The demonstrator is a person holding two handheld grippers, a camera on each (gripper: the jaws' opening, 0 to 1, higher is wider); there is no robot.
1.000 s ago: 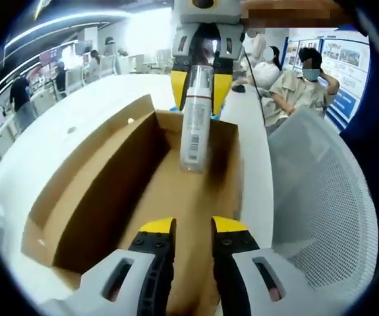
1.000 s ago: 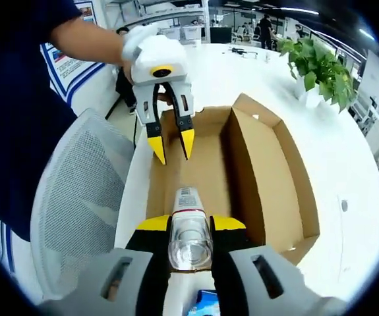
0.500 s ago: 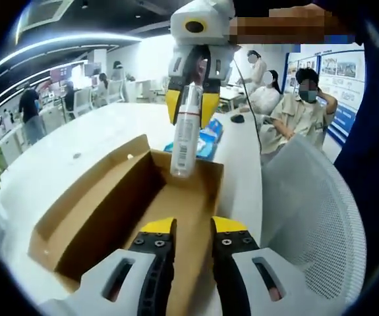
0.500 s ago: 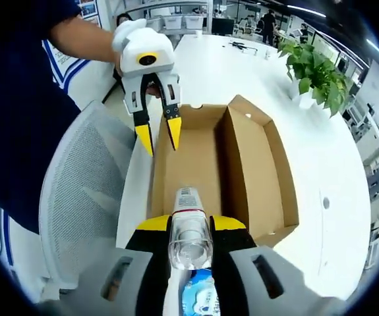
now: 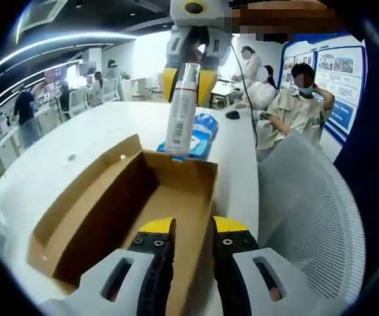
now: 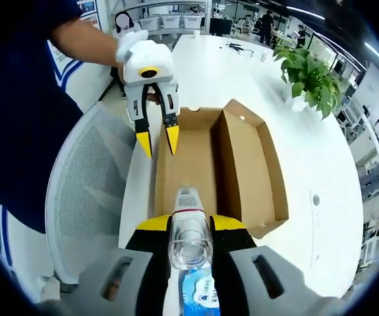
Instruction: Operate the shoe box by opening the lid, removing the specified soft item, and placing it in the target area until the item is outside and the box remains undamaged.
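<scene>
An open brown cardboard shoe box lies on the white table, its lid flap standing along one long side; its inside looks bare. My right gripper hangs above the box's far end, shut on a clear bottle with a white label and a barcode. In the right gripper view the bottle sits between my right gripper's yellow-tipped jaws, over the near end of the box. My left gripper is open with nothing in it, at the box's other end, and shows across the box as the left gripper.
A blue packet lies on the table beyond the box, also seen as the blue packet under the bottle. A white mesh chair stands beside the table. A potted plant is farther along. People sit in the background.
My right gripper has lifted the bottle up out of the box and drawn it back toward the blue packet. My left gripper has stayed open near the box's end.
</scene>
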